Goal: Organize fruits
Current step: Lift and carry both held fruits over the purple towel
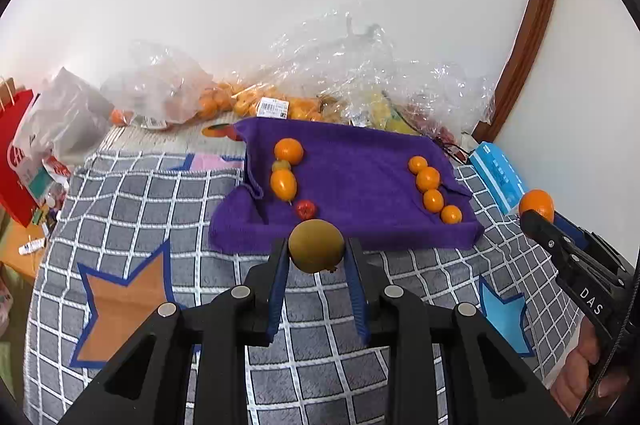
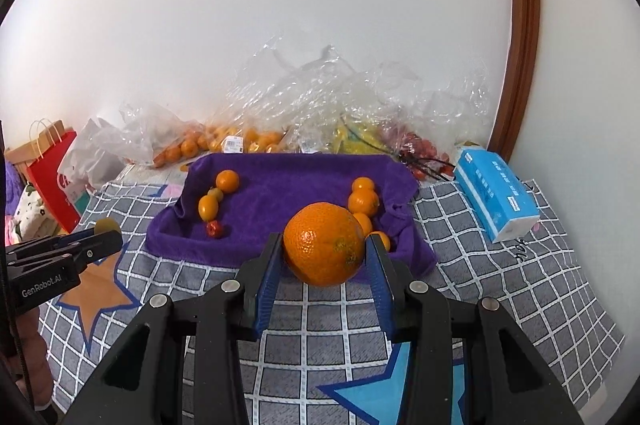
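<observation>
My left gripper (image 1: 317, 253) is shut on a round olive-brown fruit (image 1: 316, 245), held above the checked cloth just in front of the purple towel (image 1: 352, 185). My right gripper (image 2: 324, 251) is shut on a large orange (image 2: 324, 243), also lifted before the purple towel (image 2: 288, 189). On the towel, a left row holds an orange (image 1: 289, 150), a small greenish fruit (image 1: 281, 165), an oval orange fruit (image 1: 283, 183) and a small red fruit (image 1: 305, 209). A right row of several small oranges (image 1: 428, 179) runs toward the front. Each gripper shows at the edge of the other's view.
Crumpled clear bags (image 1: 328, 81) with oranges, yellow and red fruit lie along the wall behind the towel. A blue tissue pack (image 2: 496, 193) sits at the right, red paper bags (image 1: 16, 161) at the left. The grey checked cloth (image 1: 160, 201) covers the surface.
</observation>
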`<act>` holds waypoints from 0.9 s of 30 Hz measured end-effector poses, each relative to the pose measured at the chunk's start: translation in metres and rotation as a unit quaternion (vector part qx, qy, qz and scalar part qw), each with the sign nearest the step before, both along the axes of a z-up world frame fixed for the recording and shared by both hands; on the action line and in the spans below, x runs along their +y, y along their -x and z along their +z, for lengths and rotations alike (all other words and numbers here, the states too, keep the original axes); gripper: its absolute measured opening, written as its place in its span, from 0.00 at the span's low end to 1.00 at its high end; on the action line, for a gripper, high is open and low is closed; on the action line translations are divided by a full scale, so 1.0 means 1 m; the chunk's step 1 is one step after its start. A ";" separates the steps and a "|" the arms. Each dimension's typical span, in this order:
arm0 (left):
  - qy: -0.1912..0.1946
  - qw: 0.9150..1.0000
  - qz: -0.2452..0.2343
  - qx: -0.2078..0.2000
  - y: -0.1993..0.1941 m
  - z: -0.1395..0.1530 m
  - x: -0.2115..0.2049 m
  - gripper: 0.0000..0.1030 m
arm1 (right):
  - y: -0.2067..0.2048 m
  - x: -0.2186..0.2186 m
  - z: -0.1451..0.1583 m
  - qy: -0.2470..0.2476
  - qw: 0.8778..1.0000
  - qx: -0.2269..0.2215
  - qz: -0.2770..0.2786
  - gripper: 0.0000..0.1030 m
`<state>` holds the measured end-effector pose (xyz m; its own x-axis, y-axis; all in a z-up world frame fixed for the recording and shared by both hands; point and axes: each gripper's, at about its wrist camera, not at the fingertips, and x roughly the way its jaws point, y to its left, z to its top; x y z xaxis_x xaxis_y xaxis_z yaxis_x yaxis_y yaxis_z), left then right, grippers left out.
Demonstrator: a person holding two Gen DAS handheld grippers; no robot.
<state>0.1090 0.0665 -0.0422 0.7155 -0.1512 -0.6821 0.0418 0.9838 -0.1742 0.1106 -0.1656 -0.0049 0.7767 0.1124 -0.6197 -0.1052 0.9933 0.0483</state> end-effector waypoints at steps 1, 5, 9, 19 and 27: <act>0.000 1.000 0.000 -0.001 -0.001 0.002 0.000 0.26 | -0.002 0.000 0.000 -0.001 1.000 0.001 0.000 0.40; 0.001 1.000 0.001 -0.002 -0.009 0.005 -0.001 0.26 | -0.010 -0.001 0.000 0.001 1.000 0.004 -0.001 0.40; 0.003 1.000 -0.001 0.001 -0.019 0.006 -0.002 0.26 | -0.021 -0.003 0.000 0.003 1.000 0.009 -0.003 0.40; -0.001 1.000 -0.008 0.008 -0.051 0.005 -0.010 0.26 | -0.050 -0.007 -0.005 0.002 1.000 0.016 -0.007 0.40; 0.012 1.000 0.001 0.028 -0.078 -0.012 0.002 0.26 | -0.078 -0.010 -0.020 -0.001 1.000 0.030 -0.003 0.40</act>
